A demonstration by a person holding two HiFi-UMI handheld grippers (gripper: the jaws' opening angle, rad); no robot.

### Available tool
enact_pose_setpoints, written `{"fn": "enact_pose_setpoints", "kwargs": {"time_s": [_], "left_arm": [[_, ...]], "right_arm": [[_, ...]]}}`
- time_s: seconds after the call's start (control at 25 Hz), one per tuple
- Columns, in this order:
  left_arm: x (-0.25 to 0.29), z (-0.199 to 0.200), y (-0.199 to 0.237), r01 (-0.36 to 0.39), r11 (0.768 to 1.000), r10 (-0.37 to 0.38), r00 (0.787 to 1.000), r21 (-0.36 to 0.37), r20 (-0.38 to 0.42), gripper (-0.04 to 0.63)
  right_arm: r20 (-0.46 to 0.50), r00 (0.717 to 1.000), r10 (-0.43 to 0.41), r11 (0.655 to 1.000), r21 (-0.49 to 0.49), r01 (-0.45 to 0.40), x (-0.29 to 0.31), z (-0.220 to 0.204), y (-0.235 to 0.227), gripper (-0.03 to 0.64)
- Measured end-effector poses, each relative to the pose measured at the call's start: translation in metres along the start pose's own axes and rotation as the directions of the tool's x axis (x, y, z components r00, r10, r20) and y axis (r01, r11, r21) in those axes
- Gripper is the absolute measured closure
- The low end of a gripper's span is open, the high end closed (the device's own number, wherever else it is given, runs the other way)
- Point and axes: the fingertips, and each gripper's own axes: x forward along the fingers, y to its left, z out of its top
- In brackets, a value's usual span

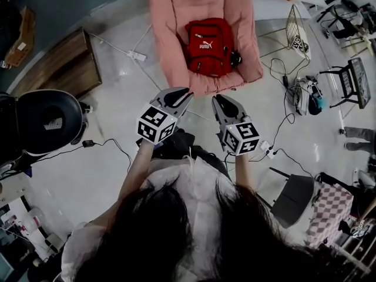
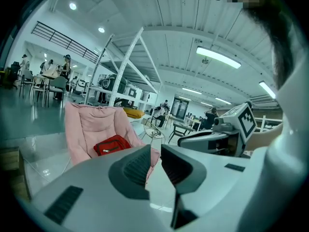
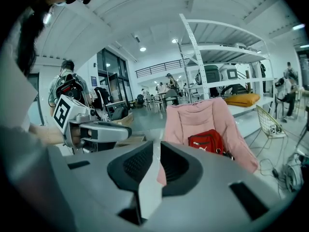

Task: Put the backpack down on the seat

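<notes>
Already the red backpack [image 1: 208, 47] lies on the pink seat [image 1: 167, 22]. My left tongs [image 1: 183, 97] and right tongs [image 1: 218, 101] are empty, jaws slightly apart. I think the backpack can slide forward if the soft cushion sags.

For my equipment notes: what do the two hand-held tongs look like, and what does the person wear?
The left tongs and right tongs have smooth grey shells that taper to a tip, with black ribbed pads inside. Each carries a white cube printed with black square markers. No cables show on them. The person wears a light top.
</notes>
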Motion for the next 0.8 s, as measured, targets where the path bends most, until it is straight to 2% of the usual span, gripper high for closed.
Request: {"fn": "enact_pose_setpoints", "kwargs": {"time_s": [0.52, 0.8], "left_arm": [[-0.015, -0.012, -0.055, -0.036, 0.999, 0.036, 0.999, 0.002, 0.003, 0.518], [-0.021, -0.02, -0.09, -0.048, 0.998, 0.048, 0.999, 0.032, -0.005, 0.518]], "right_arm": [[0.024, 0.998, 0.052, 0.998, 0.019, -0.053, -0.051, -0.023, 0.017, 0.56], [0.045, 0.995, 0.091, 0.996, 0.01, -0.091, -0.08, -0.031, 0.027, 0.563]]}}
